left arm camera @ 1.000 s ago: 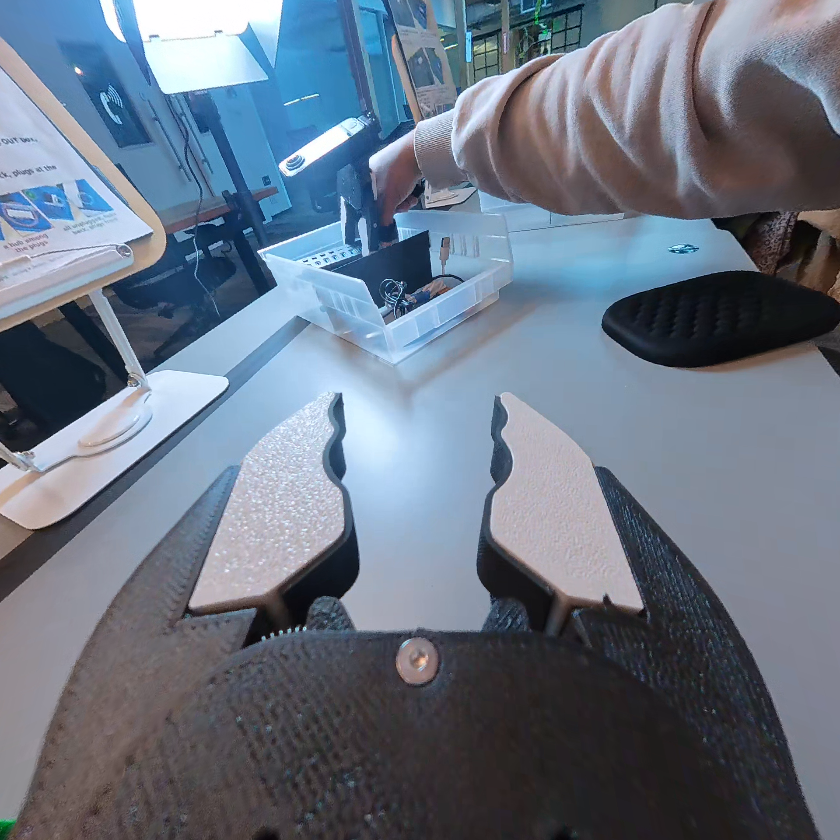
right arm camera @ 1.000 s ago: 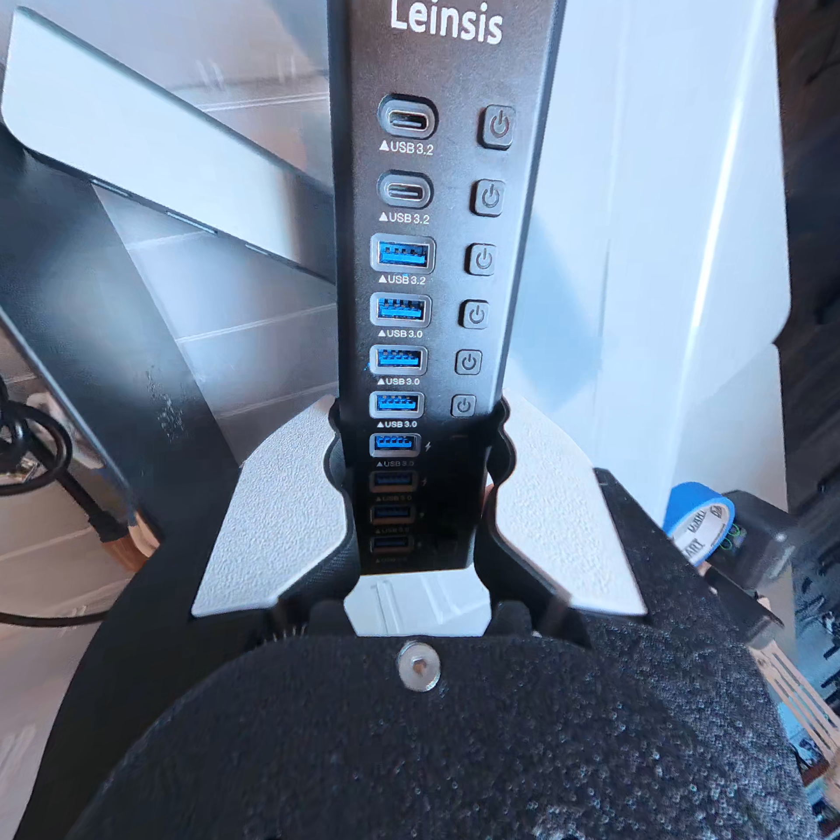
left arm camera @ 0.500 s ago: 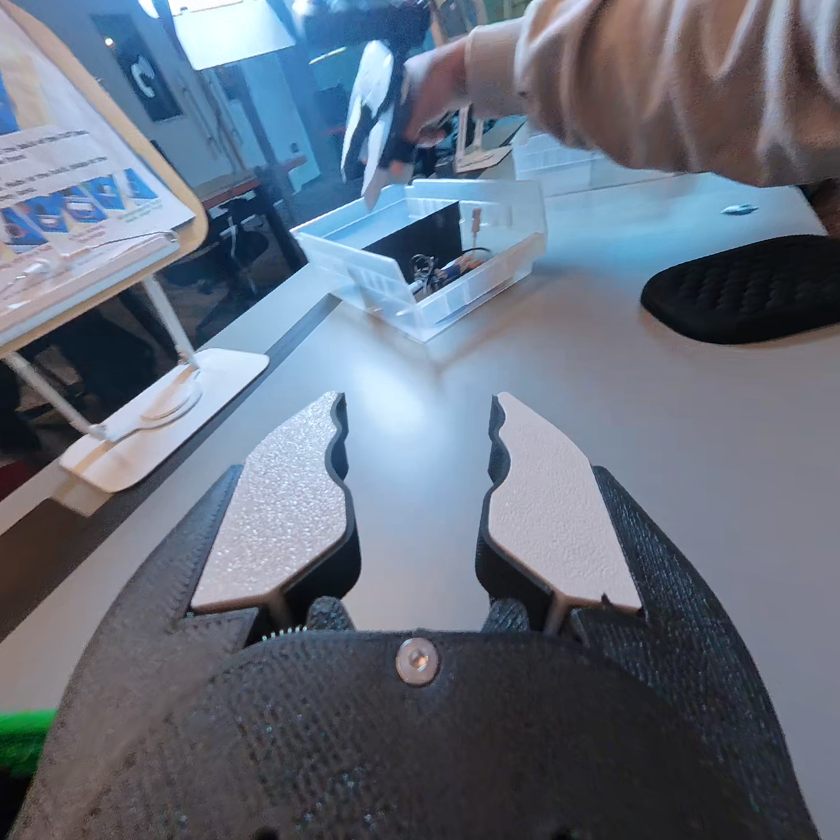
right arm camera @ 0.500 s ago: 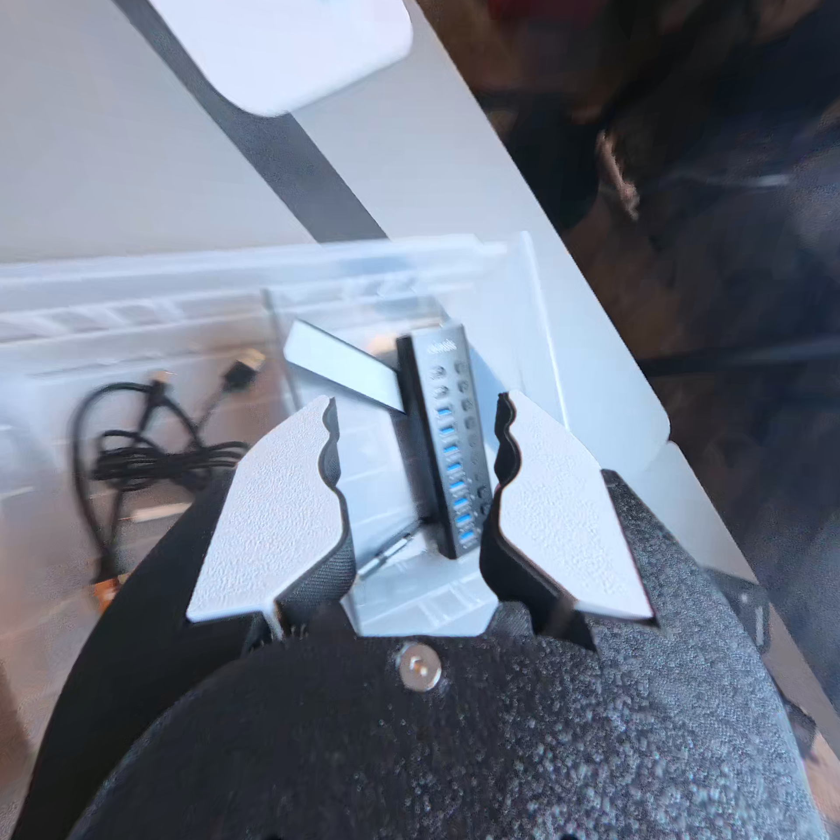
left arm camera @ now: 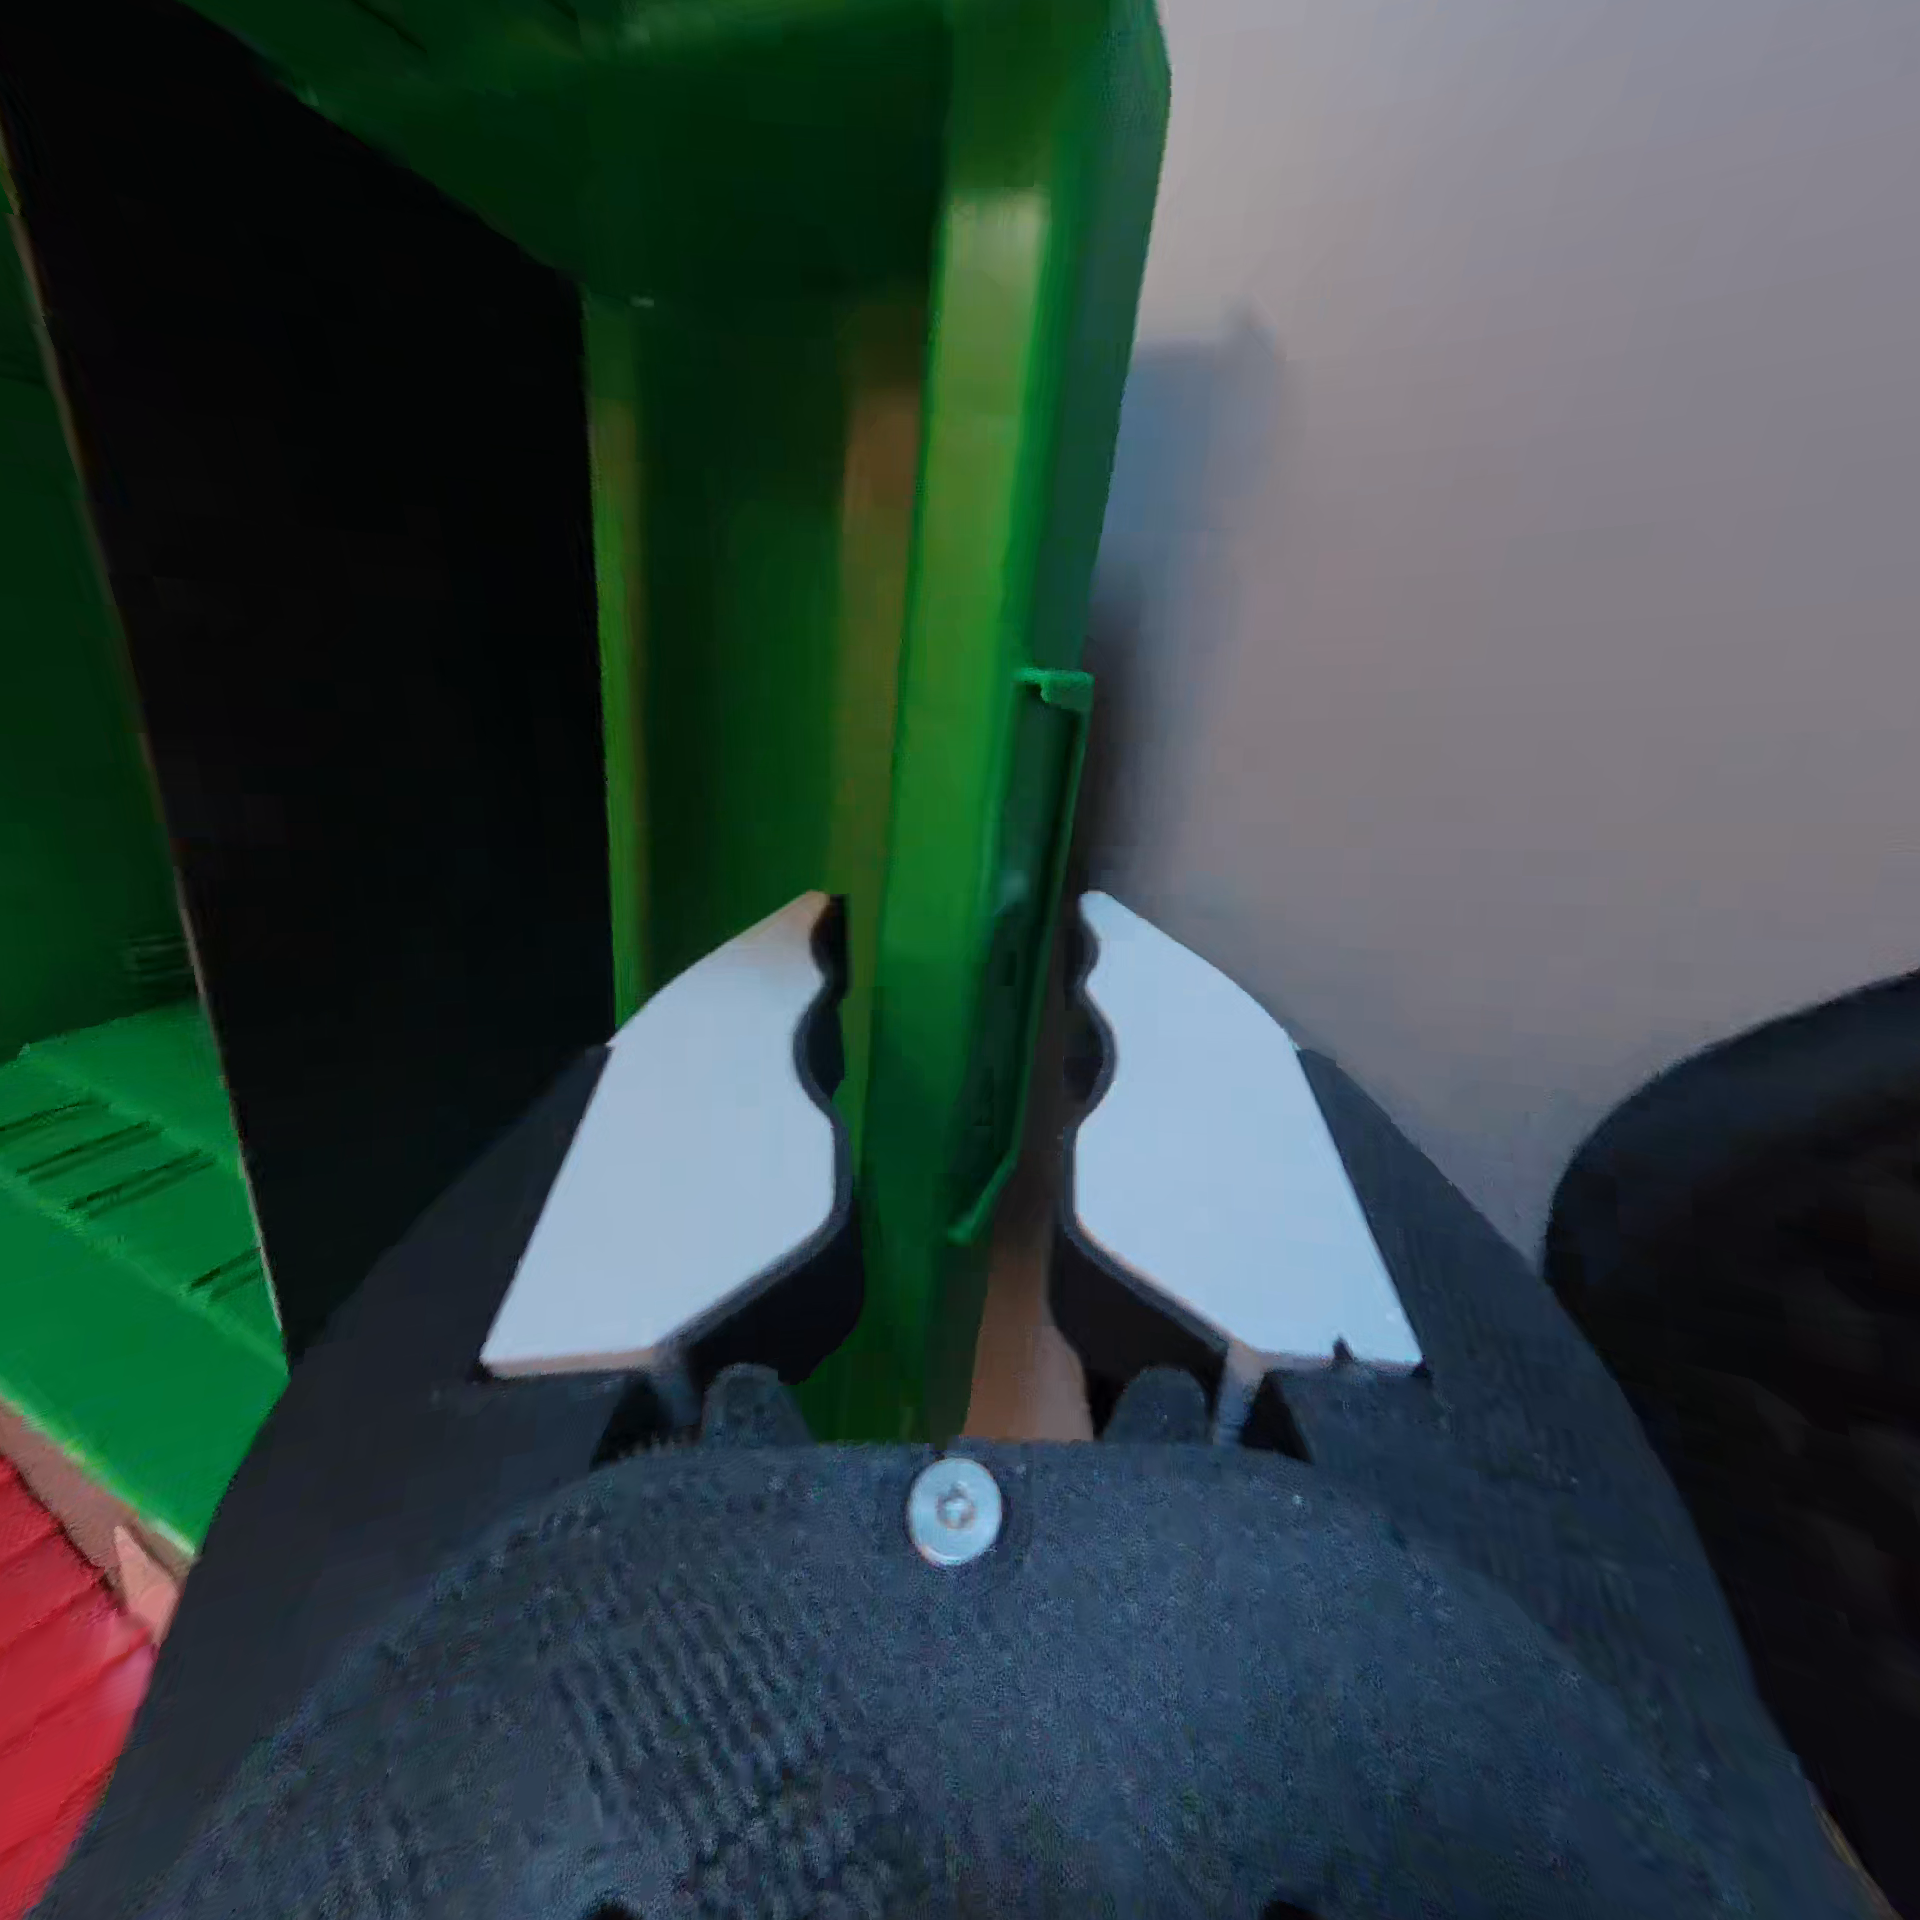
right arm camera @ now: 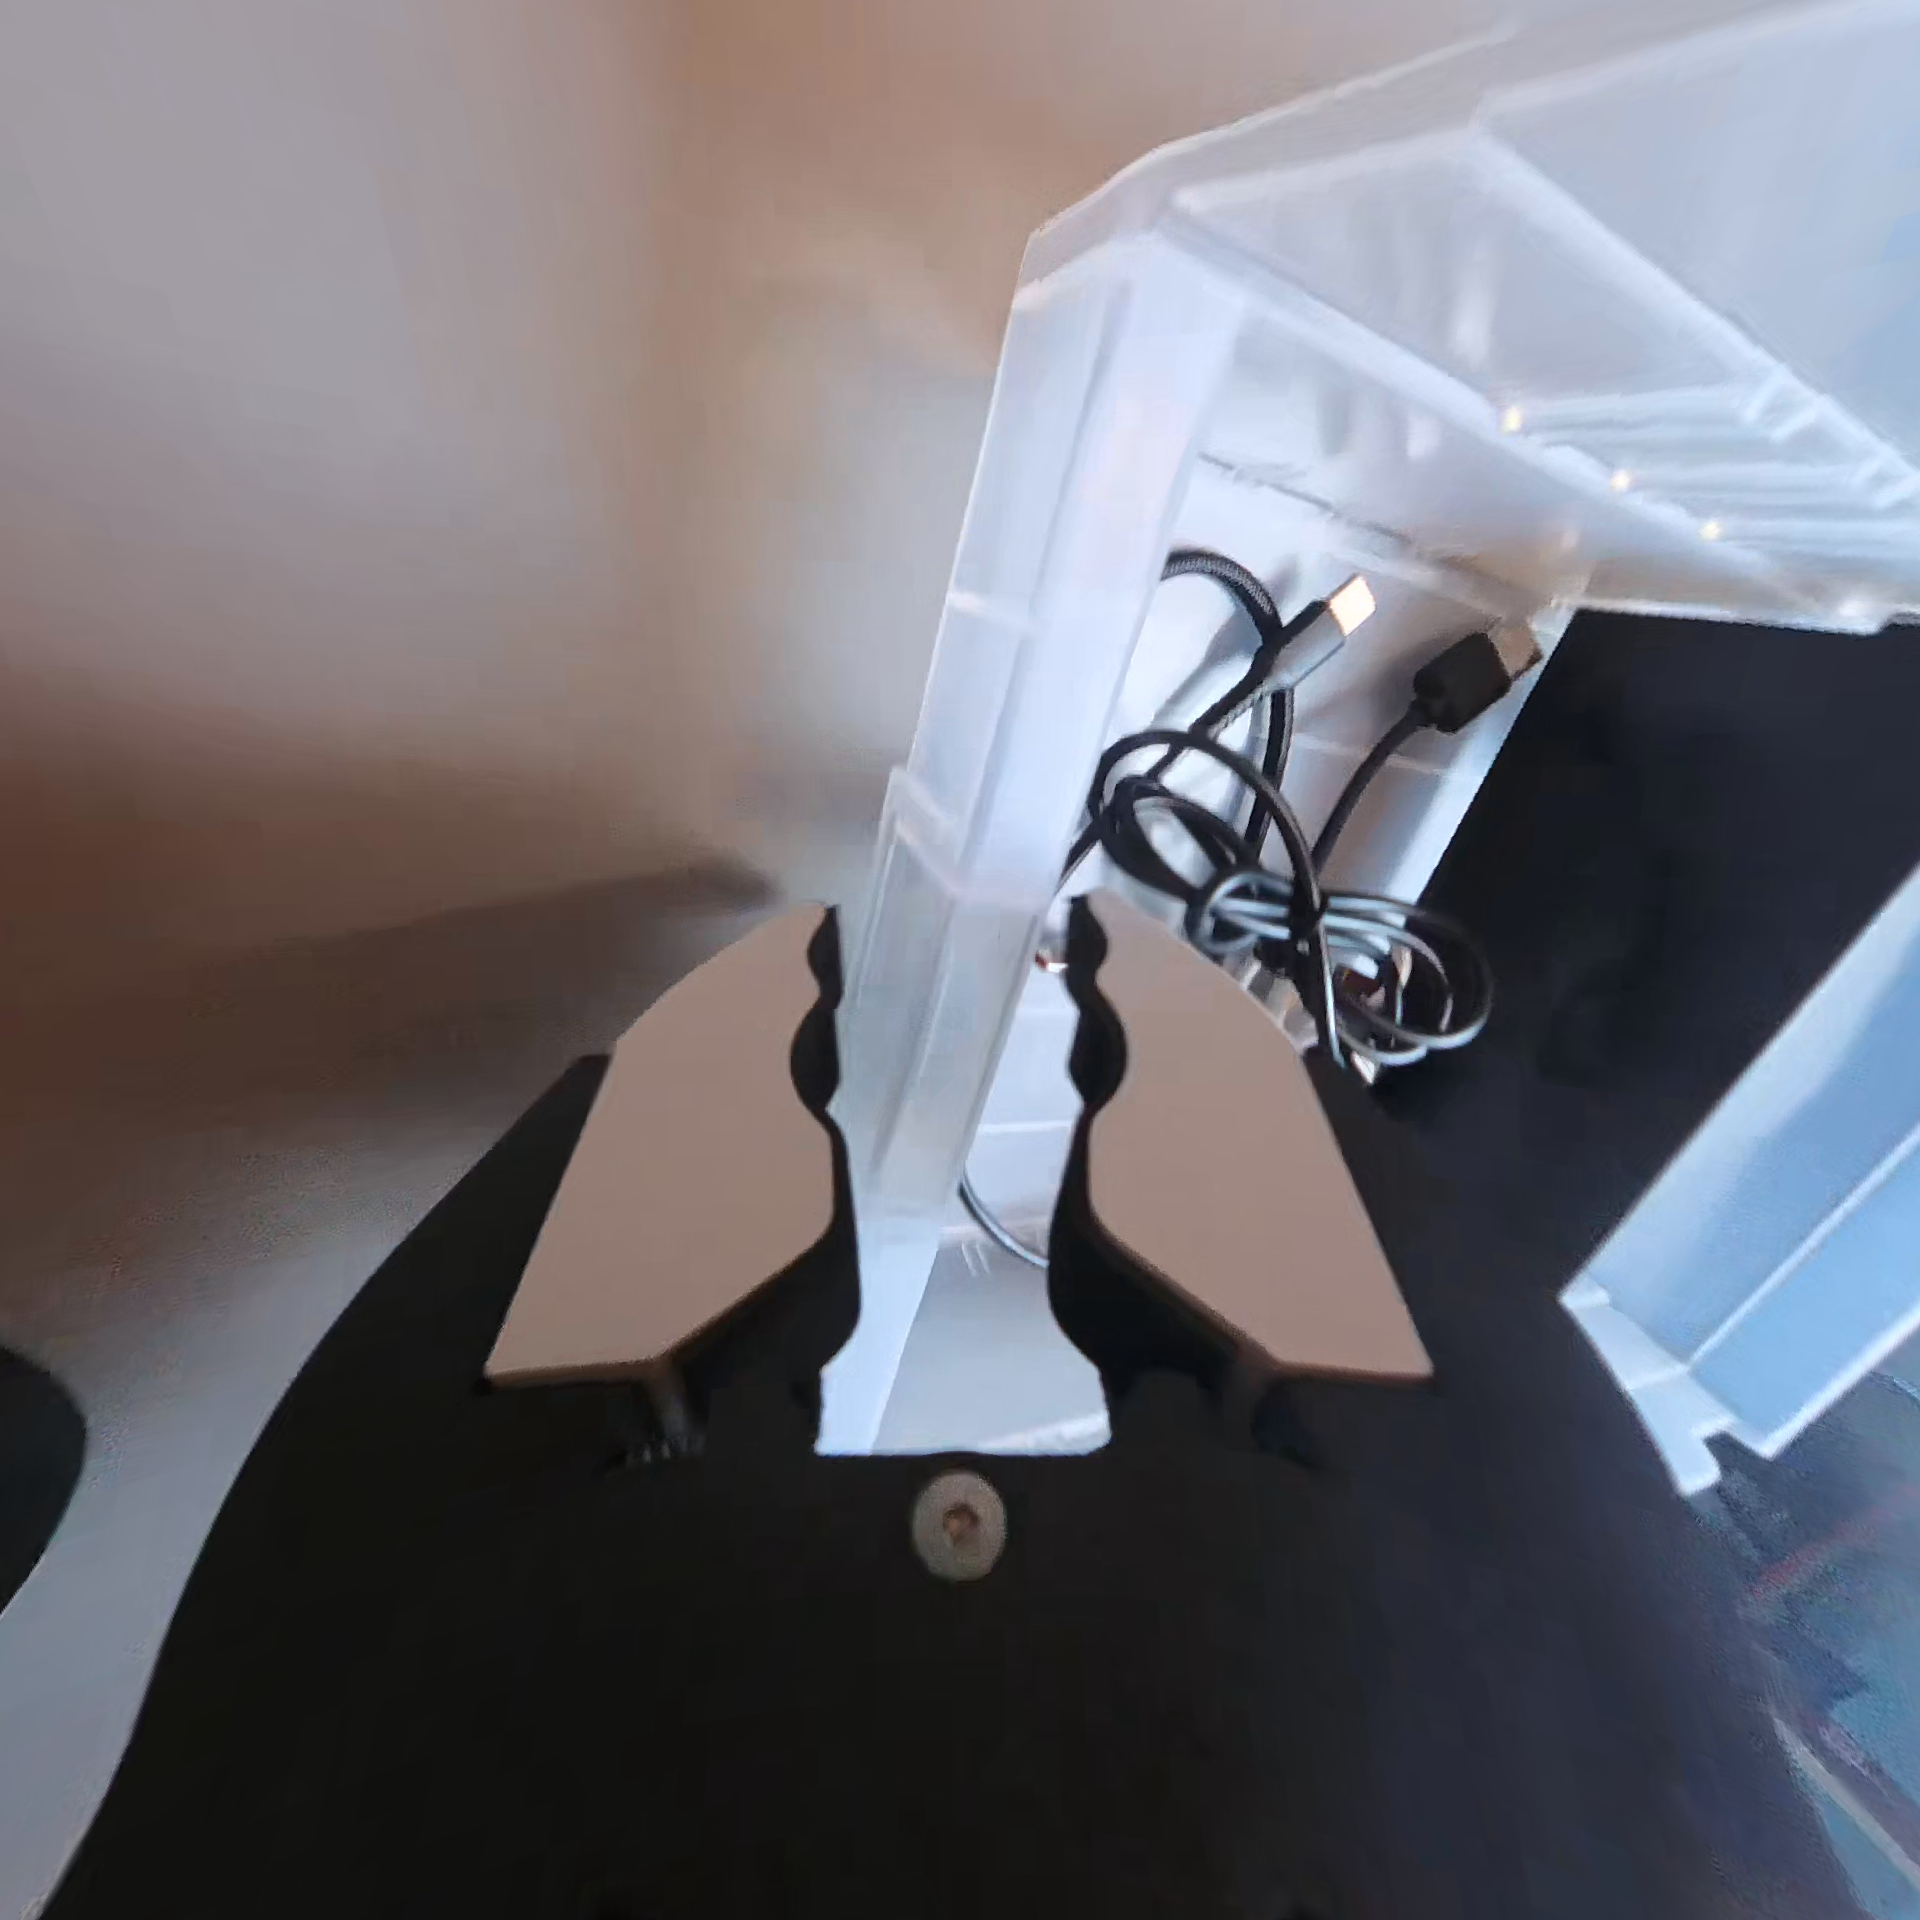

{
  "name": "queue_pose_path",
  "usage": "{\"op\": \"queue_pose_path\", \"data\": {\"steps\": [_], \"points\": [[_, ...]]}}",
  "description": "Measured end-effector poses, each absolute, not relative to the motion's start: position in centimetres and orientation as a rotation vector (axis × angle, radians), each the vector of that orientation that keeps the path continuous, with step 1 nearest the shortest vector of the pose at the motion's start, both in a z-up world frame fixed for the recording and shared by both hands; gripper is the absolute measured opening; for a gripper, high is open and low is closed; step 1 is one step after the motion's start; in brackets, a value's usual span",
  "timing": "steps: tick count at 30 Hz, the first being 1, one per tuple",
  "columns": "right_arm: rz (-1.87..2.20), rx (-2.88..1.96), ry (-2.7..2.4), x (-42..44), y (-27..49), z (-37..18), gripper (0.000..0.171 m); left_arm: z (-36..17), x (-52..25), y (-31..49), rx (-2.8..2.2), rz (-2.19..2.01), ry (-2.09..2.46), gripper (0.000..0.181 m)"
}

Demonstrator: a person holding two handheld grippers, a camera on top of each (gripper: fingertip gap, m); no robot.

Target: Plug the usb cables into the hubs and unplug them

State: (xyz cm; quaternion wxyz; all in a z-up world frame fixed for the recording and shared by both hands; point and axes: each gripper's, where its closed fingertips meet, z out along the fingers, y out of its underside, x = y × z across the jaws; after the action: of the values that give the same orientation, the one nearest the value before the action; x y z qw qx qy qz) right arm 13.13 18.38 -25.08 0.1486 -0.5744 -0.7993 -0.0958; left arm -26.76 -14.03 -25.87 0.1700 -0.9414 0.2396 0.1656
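Cables (right arm camera: 1278, 842) first: I see a tangle of black and grey leads lying inside the clear bin (right arm camera: 1049, 665), two plug ends pointing up toward its far wall, one silver-tipped, one black. A black divider (right arm camera: 1662, 831) stands just beside them in the bin. No hub shows in either view right now.

My right gripper (right arm camera: 951, 1049) straddles the bin's near wall: left finger outside, right finger inside, close to the cable bundle. The jaws stand fairly narrow, with the wall against the left pad and a gap on the other side, so I read them as not clamped. Outside the wall there's pale table (right arm camera: 312, 727), blurred.

My left gripper (left arm camera: 956, 1049) sits astride the wall of a green bin (left arm camera: 987, 520), the left finger inside, the right finger outside. Jaws narrow here too; whether they pinch the wall I cannot tell, as the picture is smeared. The bin's inside looks dark. Something red (left arm camera: 52, 1621) shows at lower left, and a black pad (left arm camera: 1745, 1299) lies on the table at right.
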Motion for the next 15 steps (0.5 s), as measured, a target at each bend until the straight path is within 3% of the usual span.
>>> {"op": "queue_pose_path", "data": {"steps": [1, 7, 15], "points": [[-0.258, -1.642, -2.324, 12.7, 18.1, -25.6, 0.032, -26.0, -26.6, -13.6, -2.656, 0.451, 0.712, 0.032], [-0.298, -1.475, -2.373, 12.7, 15.7, -25.5, 0.033, -25.8, -24.9, -11.1, -2.527, 0.541, 0.928, 0.028], [-0.322, -1.133, -2.339, 11.6, 8.0, -24.9, 0.036, -25.6, -14.5, -5.5, -2.299, 0.467, 1.271, 0.029]]}}
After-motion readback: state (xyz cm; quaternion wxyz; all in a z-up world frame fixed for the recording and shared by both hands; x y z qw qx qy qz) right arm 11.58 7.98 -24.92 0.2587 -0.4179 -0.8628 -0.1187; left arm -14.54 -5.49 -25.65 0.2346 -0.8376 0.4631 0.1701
